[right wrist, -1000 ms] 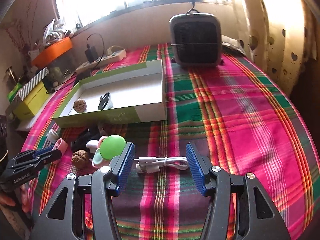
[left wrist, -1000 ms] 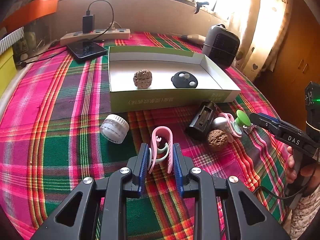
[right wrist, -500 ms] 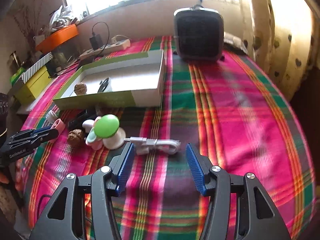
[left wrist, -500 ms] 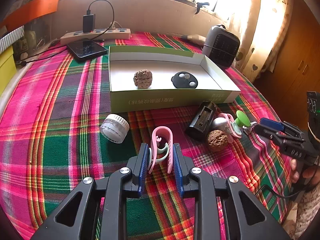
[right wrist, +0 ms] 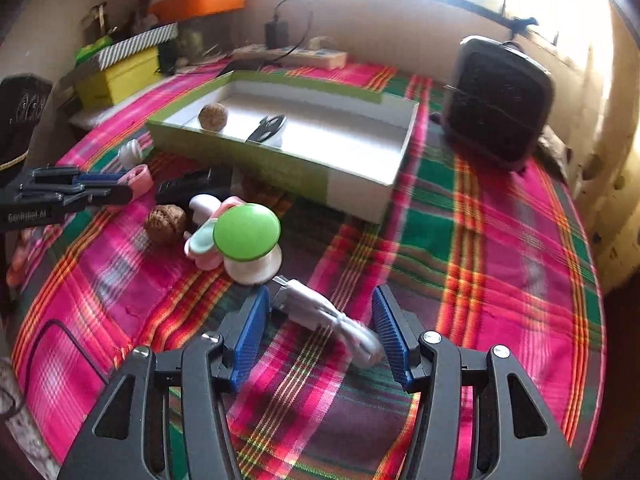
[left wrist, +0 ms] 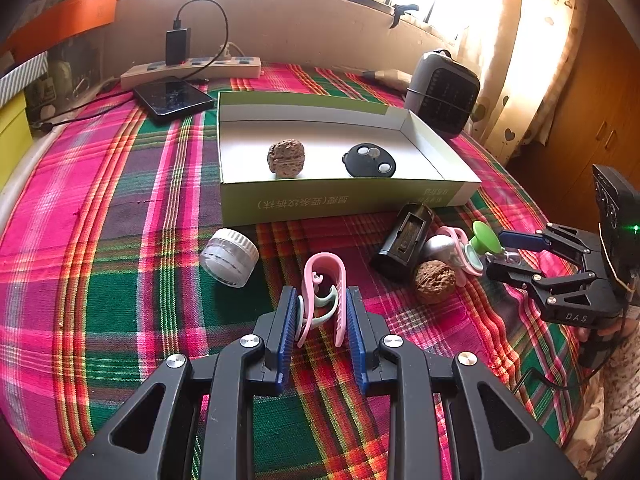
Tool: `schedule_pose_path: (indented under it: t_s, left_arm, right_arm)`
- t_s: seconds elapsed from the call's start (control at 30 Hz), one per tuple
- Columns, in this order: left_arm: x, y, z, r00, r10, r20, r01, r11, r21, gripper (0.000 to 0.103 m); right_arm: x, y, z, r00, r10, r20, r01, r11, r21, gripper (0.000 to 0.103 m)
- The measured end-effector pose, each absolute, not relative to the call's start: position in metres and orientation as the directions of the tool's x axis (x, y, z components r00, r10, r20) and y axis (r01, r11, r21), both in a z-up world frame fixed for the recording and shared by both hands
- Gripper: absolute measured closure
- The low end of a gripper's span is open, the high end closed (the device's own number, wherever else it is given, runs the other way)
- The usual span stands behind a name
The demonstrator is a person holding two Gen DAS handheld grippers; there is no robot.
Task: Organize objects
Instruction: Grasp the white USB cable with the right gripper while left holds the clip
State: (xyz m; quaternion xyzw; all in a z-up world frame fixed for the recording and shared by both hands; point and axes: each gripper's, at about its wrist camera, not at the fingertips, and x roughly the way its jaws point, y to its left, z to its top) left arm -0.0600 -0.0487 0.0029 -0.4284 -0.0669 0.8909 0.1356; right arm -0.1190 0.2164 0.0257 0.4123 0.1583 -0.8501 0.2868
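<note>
Left wrist view: the left gripper, low centre, clamps a pink clip between narrow jaws. A clean lift to the green-sided box, mid-frame, should avoid its near wall.

Right wrist view: the right gripper, jaws wide, straddles a white cable without gripping it. Centring it before squeezing seems wise. Plaid cloth covers the surface; sunlit window at top.
</note>
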Motion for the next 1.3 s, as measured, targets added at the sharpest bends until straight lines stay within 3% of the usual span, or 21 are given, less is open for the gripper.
schedule_pose_path:
  t_s: [0.17,0.27,0.83,1.0,1.07,1.23,1.3]
  left_arm:
    - [-0.06,-0.048,0.003,-0.596,0.3,-0.745,-0.185,-0.954,-0.236,0.08]
    - [-0.06,-0.048,0.003,-0.596,0.298,-0.746,-0.185,-0.955,-0.233,0.08]
    - [-0.062,-0.043,0.003,-0.6,0.278,-0.75,-0.181,-0.961,-0.211,0.08]
    - [-0.063,-0.043,0.003,-0.601,0.277,-0.75,-0.181,-0.961,-0.21,0.08]
    - [-0.063,-0.043,0.003,-0.6,0.278,-0.75,-0.181,-0.96,-0.212,0.08]
    - [-0.063,-0.044,0.003,-0.6,0.279,-0.749,-0.181,-0.96,-0.213,0.08]
    - [-0.063,-0.043,0.004,-0.6,0.282,-0.749,-0.18,-0.959,-0.217,0.08]
  right_arm:
    - [-0.116,0.222,0.024,-0.5,-0.359,-0.788,0.593,-0.805,-0.009,0.049]
    - [-0.113,0.223,0.026,-0.512,-0.341,-0.788,0.574,-0.819,-0.019,0.067]
    - [-0.106,0.222,0.025,-0.497,-0.366,-0.787,0.585,-0.811,0.008,0.065]
    - [-0.104,0.224,0.025,-0.458,-0.414,-0.787,0.638,-0.769,0.033,0.052]
    - [-0.105,0.228,0.024,-0.444,-0.438,-0.781,0.646,-0.761,0.06,0.051]
    - [-0.102,0.224,0.023,-0.461,-0.411,-0.786,0.658,-0.753,0.008,0.051]
    - [-0.104,0.227,0.024,-0.471,-0.405,-0.784,0.642,-0.766,0.01,0.062]
